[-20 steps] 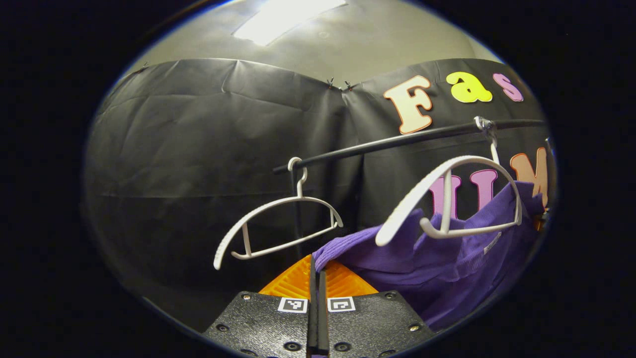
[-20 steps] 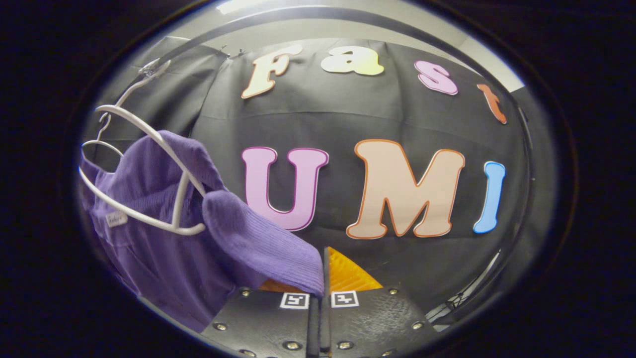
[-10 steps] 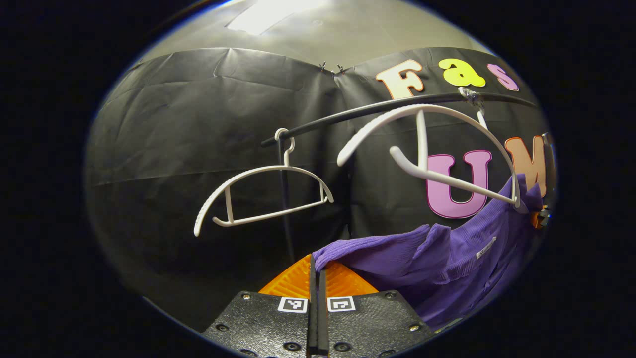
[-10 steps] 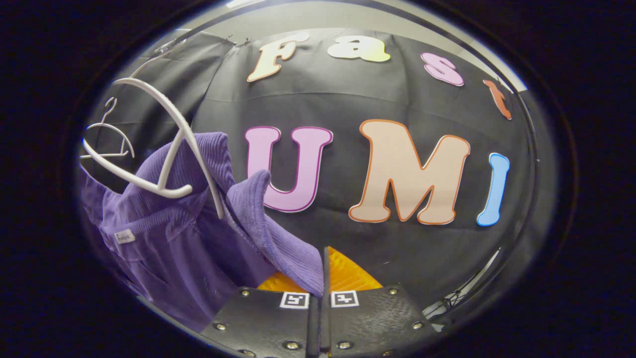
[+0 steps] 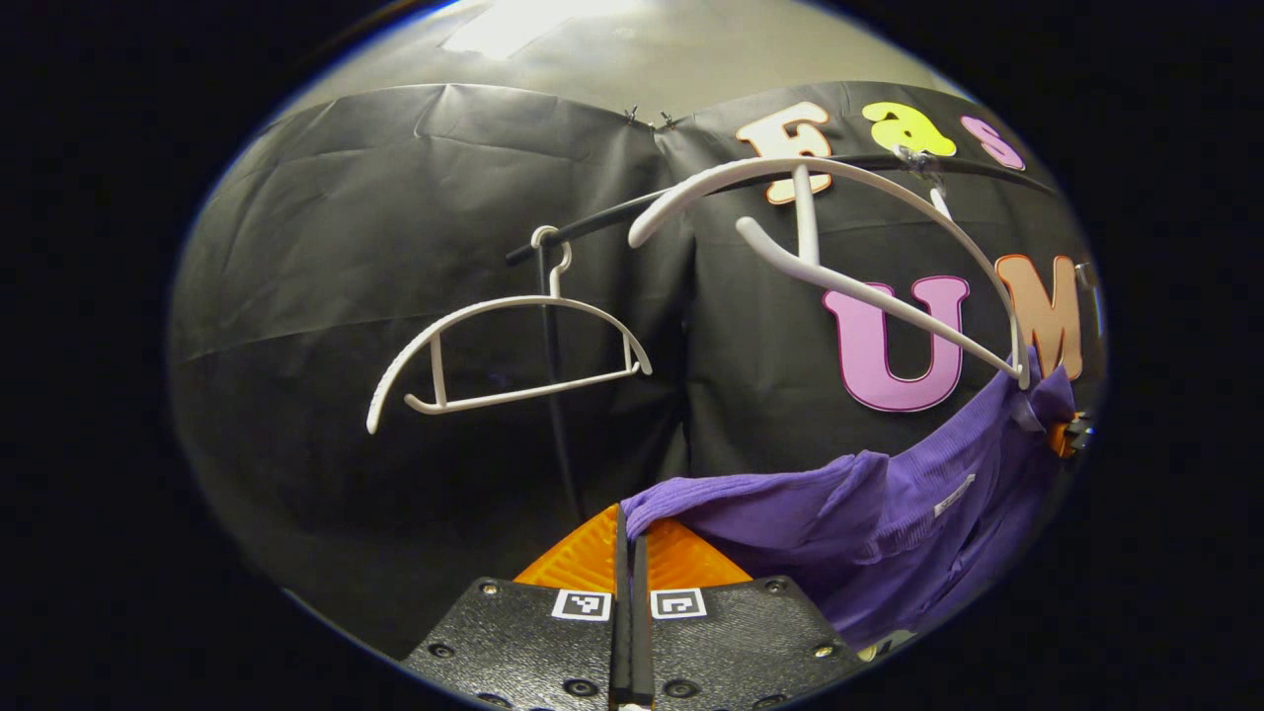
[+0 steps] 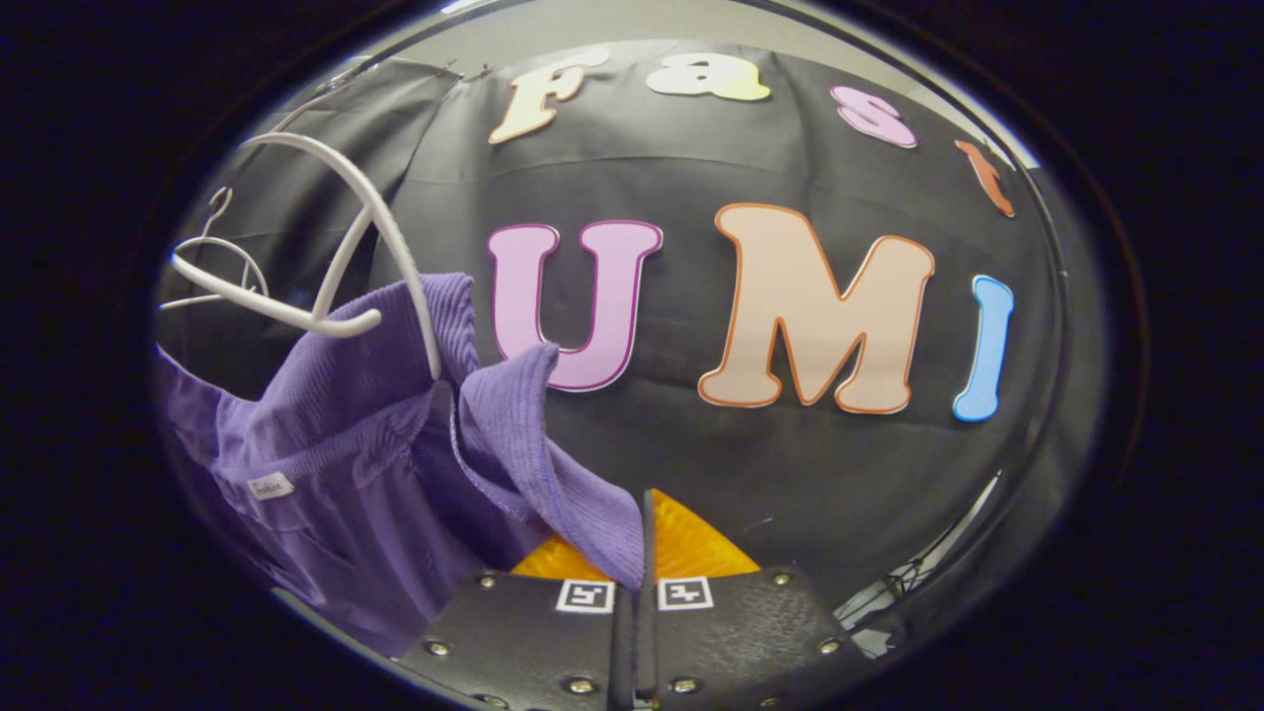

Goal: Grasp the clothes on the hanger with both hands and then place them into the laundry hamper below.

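Garment, a purple ribbed knit top [image 5: 889, 513], clenched by both grippers, left [image 5: 628, 553] and right [image 6: 642, 538]

It has slid lower (one shoulder still snagged) off the white plastic hanger [image 5: 839, 247]; hamper drop comes next.

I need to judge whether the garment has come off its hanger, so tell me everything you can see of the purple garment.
The purple garment is a soft ribbed knit with a small white tag inside the neckline. It sags below the tilted white hanger, and one hanger tip is caught in the fabric near a shoulder. The left gripper pinches one shoulder edge and the right gripper pinches the other, so it hangs slack between them.
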Available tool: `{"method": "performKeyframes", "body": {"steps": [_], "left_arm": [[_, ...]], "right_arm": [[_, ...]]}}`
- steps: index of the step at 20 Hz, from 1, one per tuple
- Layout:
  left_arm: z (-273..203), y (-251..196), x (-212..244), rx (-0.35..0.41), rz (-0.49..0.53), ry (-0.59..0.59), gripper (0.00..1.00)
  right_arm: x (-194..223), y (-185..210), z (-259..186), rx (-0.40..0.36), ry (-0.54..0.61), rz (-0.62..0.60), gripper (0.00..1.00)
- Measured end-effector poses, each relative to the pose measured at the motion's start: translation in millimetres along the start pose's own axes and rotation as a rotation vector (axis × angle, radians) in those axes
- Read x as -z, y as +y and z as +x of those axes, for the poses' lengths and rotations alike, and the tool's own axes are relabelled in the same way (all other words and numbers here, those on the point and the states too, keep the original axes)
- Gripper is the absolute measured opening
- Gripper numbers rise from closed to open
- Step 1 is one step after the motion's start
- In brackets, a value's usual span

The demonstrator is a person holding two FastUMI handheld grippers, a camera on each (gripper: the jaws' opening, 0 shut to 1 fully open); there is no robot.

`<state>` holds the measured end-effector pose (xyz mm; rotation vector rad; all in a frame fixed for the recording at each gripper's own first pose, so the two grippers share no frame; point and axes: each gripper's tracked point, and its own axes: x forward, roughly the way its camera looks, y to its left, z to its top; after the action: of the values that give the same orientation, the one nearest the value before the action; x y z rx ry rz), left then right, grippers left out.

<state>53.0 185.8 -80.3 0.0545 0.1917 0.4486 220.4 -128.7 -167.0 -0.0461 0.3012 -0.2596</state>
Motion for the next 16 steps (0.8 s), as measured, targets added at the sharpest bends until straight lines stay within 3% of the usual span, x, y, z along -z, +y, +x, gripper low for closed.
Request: {"method": "performKeyframes", "body": {"steps": [6,16], "left_arm": [[2,-12,8,0.026,0.006,0.014,0.0],[-3,-59,49,0.139,0.032,0.101,0.0]], "right_arm": [[19,6,-5,-0.017,0.034,-0.005,0.02],[77,60,-36,-0.145,0.141,-0.024,0.02]]}}
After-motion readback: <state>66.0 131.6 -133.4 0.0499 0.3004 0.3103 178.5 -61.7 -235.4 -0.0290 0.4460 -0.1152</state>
